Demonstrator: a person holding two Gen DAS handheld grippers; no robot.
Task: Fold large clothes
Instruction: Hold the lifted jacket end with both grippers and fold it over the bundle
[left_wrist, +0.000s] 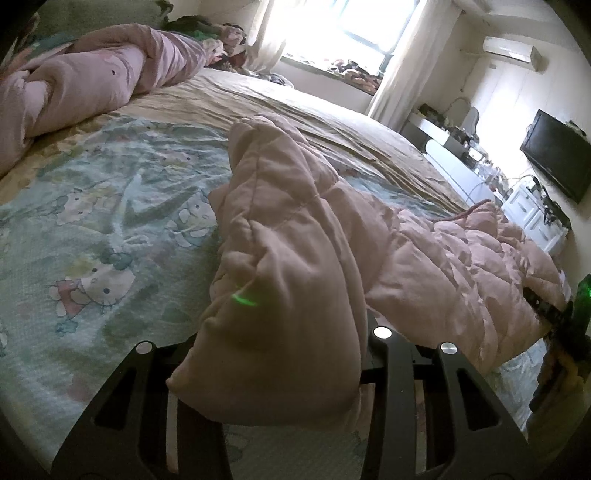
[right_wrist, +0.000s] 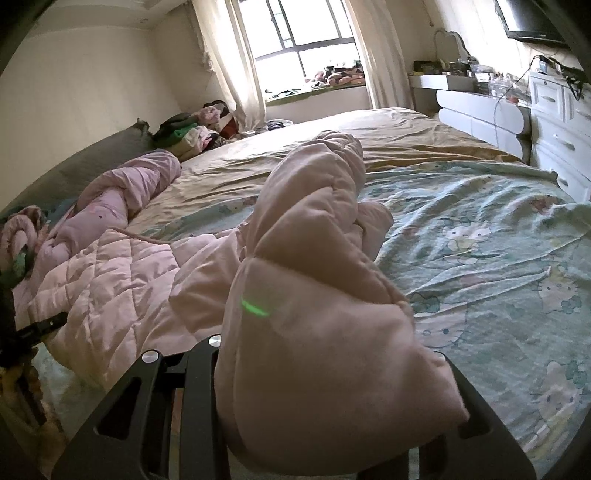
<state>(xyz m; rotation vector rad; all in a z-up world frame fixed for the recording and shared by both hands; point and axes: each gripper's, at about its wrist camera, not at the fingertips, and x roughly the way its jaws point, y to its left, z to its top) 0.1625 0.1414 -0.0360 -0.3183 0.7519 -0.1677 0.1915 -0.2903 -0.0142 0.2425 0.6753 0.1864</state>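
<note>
A large pink quilted garment (left_wrist: 295, 221) lies bunched across the bed. In the left wrist view one padded end rises between the black fingers of my left gripper (left_wrist: 266, 350), which is shut on it. The rest trails right to my right gripper (left_wrist: 554, 314) at the frame's edge. In the right wrist view another thick fold of the garment (right_wrist: 314, 240) fills the jaws of my right gripper (right_wrist: 314, 369), shut on it. My left gripper (right_wrist: 40, 326) shows at the far left edge, at the garment's quilted body. Both sets of fingertips are hidden by cloth.
The bed has a pale green cartoon-cat sheet (left_wrist: 92, 221) over a tan cover (right_wrist: 388, 129). A rolled lilac blanket (left_wrist: 92, 81) lies along the headboard side. A clothes pile (right_wrist: 192, 133) sits near the window. White drawers (right_wrist: 554, 122) and a wall TV (left_wrist: 557, 155) stand beside the bed.
</note>
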